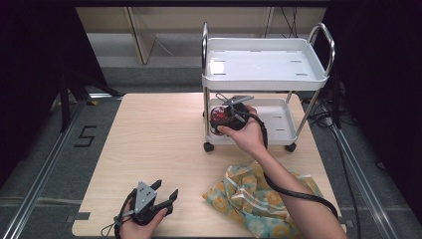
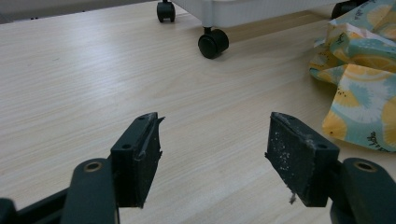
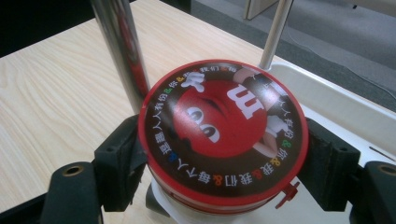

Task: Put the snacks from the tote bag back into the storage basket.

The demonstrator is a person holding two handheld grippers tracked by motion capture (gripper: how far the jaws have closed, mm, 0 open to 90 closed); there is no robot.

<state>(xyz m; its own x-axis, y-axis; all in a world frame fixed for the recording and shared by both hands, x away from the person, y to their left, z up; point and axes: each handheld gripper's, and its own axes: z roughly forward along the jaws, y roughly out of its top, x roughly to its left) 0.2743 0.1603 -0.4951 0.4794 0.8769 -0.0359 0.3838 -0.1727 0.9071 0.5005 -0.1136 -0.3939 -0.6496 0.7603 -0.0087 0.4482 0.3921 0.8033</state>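
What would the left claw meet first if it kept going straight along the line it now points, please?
Probably the black caster at the cart's near corner: the open left claw aims over bare table towards it. The patterned cloth lies off to one side, likely just clear, though depth is hard to judge.

The round tub (image 3: 223, 135) has a red lid with a dark brown ring of white lettering dotted with coloured ampersands, around a red cartoon face. The cloth (image 1: 249, 196) at the table's near right corner is teal with yellow-orange citrus slices and pale stripes. The trolley (image 1: 263, 79) is white with chrome posts and black castors. The table (image 1: 159, 144) is pale wood grain. Both grippers' jaws are black.
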